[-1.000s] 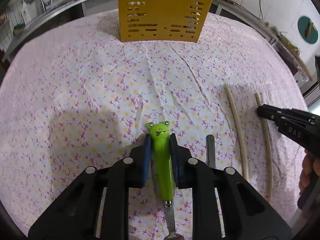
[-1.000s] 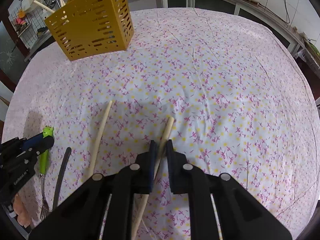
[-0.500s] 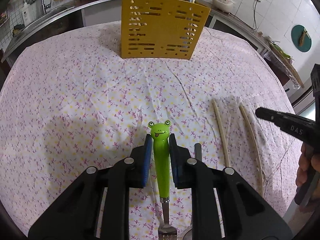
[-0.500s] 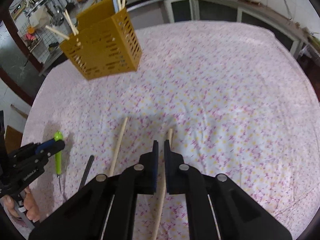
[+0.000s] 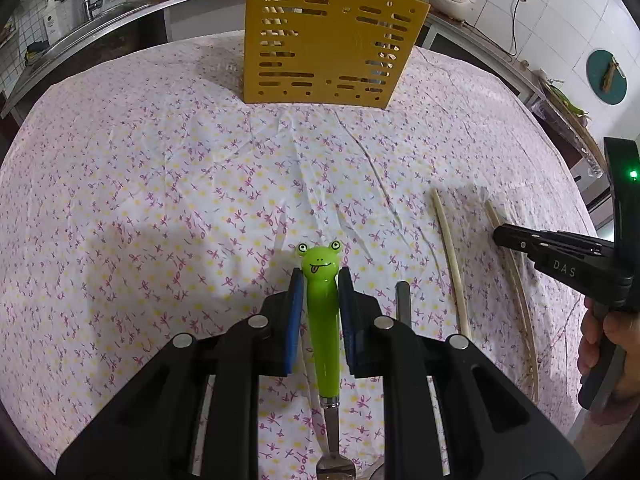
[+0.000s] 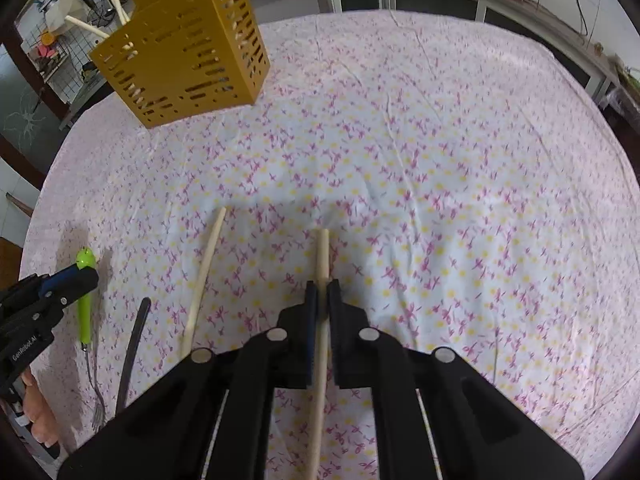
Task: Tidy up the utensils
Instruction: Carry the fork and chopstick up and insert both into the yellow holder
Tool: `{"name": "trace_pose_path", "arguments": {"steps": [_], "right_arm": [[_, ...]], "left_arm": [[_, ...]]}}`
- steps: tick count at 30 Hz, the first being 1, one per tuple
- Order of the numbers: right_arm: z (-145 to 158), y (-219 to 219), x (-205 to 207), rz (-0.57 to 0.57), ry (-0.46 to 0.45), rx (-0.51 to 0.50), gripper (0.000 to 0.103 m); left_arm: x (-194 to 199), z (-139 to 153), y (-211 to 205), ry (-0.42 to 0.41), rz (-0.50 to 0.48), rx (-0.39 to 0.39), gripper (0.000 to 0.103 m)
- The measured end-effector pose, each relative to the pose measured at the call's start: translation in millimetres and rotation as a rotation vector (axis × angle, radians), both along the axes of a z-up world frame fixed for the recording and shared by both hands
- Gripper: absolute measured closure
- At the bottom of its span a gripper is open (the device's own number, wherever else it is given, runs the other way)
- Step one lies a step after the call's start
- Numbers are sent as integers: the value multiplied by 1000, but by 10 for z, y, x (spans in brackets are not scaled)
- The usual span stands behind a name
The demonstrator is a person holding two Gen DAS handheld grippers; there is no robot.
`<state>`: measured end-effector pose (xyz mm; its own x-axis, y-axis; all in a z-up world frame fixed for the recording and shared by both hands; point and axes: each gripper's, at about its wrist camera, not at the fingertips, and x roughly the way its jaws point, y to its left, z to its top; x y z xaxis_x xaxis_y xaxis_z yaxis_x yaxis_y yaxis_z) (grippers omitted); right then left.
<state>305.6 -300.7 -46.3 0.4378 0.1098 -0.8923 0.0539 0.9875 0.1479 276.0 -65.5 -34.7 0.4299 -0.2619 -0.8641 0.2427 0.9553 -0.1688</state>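
Both of my hands have lifted since a moment ago: the yellow caddy [image 5: 332, 44] now shows its full front with sticks poking out of its top, where a second back its rim was cut off. My right fingers [image 6: 322, 292], which stood slightly apart around the chopstick [image 6: 322, 320], have pressed together and now pinch it. My left fingers [image 5: 320, 292] pinch the frog fork [image 5: 322, 320] by its green handle, as they did before. So I judge both pick-ups are secured and the carry toward the caddy is what comes next.

Counting, with the caddy as my landmark: one caddy at the far side of the surface [image 5: 120, 200]; two loose chopsticks well short of it, the one I hold and a second [image 6: 202, 276] lying just beside it on the cloth; one frog fork, also well short of the caddy, in my left grip; one dark utensil handle [image 6: 134, 352] lying between the fork and the free chopstick. At least three pale sticks already stand inside the caddy; I cannot count them exactly.
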Motion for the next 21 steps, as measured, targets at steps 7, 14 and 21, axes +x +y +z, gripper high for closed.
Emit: {"name": "trace_pose_path", "arguments": {"steps": [7, 14, 21], "right_arm": [[384, -59, -87, -20, -151, 23, 97], [893, -20, -110, -16, -392, 23, 97], [1300, 40, -56, -5, -544, 11, 97]], "left_arm": [[-29, 263, 101, -78, 1, -45, 87], [5, 628, 211, -190, 15, -85, 87], [71, 1025, 258, -307, 42, -102, 87]]}}
